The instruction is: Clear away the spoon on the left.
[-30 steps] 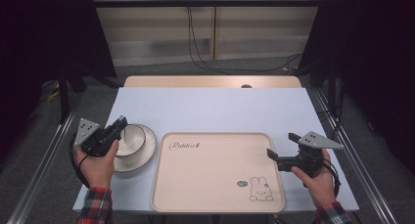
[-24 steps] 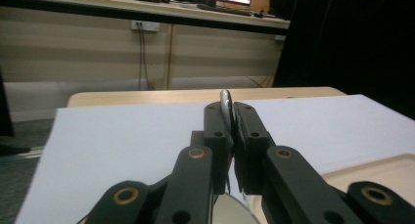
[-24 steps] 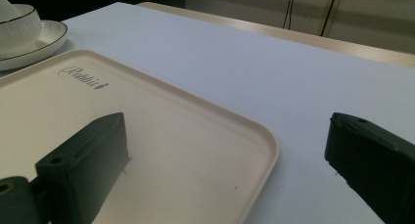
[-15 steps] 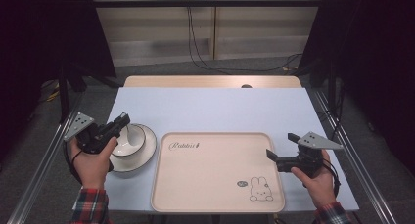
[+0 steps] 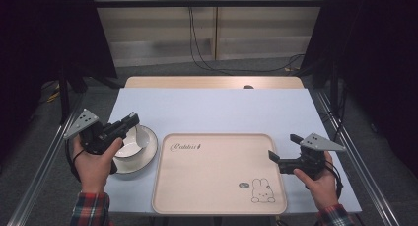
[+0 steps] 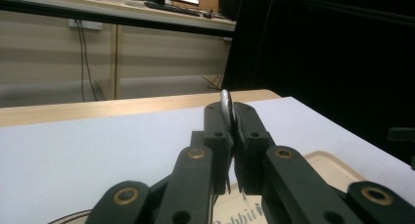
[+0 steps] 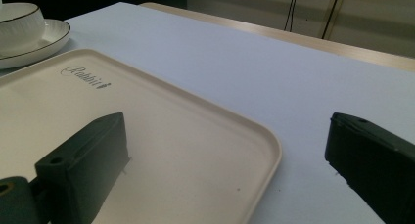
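A white bowl [image 5: 132, 143] with a dark rim line sits tipped over a white plate [image 5: 148, 154] at the table's left. My left gripper [image 5: 132, 121] is shut on the near rim of the bowl. The left gripper view shows that thin rim [image 6: 226, 104] pinched between the closed jaws of the left gripper [image 6: 230, 114]. My right gripper [image 5: 284, 147] hovers open over the right edge of a cream tray [image 5: 217, 186]. Nothing lies between the jaws of the right gripper [image 7: 227, 131], which look across the tray [image 7: 171, 136] toward the bowl [image 7: 19, 18] and plate [image 7: 51, 35].
The tray carries a "Rabbit" label [image 5: 186, 147] and a rabbit drawing [image 5: 262, 190]. It lies on a pale blue sheet [image 5: 222, 110] that covers the table. A wooden edge [image 5: 212, 82] runs along the far side. Metal rails [image 5: 44, 162] flank the table, and cables [image 5: 197, 48] hang behind it.
My left hand has risen a little and shifted with the bowl's rim in the jaws; the bowl now sits more tipped. The right hand has stayed still.
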A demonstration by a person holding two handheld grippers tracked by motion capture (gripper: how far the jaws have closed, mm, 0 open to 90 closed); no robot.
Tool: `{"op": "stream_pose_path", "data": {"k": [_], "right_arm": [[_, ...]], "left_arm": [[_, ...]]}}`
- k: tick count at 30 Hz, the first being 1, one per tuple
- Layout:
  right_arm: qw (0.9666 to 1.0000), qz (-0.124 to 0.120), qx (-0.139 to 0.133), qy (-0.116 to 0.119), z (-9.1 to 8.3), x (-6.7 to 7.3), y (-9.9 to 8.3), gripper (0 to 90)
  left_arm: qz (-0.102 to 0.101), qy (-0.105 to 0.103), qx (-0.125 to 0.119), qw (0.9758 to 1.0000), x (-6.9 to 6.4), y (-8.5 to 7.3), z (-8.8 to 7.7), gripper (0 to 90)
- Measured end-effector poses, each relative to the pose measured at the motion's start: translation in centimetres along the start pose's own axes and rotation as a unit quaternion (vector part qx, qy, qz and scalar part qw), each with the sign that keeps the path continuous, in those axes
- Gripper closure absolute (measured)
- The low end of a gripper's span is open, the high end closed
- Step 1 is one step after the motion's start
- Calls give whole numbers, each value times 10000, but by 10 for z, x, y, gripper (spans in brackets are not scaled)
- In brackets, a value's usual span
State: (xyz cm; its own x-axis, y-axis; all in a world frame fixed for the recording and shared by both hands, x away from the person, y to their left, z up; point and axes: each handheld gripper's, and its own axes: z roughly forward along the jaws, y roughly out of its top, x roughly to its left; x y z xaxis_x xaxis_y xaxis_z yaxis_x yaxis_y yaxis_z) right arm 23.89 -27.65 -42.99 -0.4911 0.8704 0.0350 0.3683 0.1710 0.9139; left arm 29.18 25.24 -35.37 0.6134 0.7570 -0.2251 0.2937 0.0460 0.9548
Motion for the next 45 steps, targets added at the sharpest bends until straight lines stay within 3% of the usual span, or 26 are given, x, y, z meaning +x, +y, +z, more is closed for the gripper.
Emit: {"op": "stream_pose_path", "data": {"k": [15, 20, 26, 34, 38, 45], "right_arm": [[10000, -14, -22, 23, -1, 0, 0, 17], [10000, -3, -19, 46, -1, 0, 0, 17], [10000, -19, -13, 53, -1, 0, 0, 16], [10000, -13, -24, 30, -1, 0, 0, 16], [10000, -17, -16, 31, -1, 0, 0, 13], [10000, -18, 26, 58, 0, 0, 0, 12]], "left_arm": [[85, -375, 130, 9992, -21, 6, 6, 855], [103, -519, 203, 9984, -23, 4, 9, 855], [159, -542, 320, 9979, -29, 2, 13, 855], [62, -785, 348, 9963, -35, -4, 21, 855], [129, -794, 461, 9957, -37, -6, 23, 855], [47, -914, 553, 9943, -43, -14, 30, 855]]}}
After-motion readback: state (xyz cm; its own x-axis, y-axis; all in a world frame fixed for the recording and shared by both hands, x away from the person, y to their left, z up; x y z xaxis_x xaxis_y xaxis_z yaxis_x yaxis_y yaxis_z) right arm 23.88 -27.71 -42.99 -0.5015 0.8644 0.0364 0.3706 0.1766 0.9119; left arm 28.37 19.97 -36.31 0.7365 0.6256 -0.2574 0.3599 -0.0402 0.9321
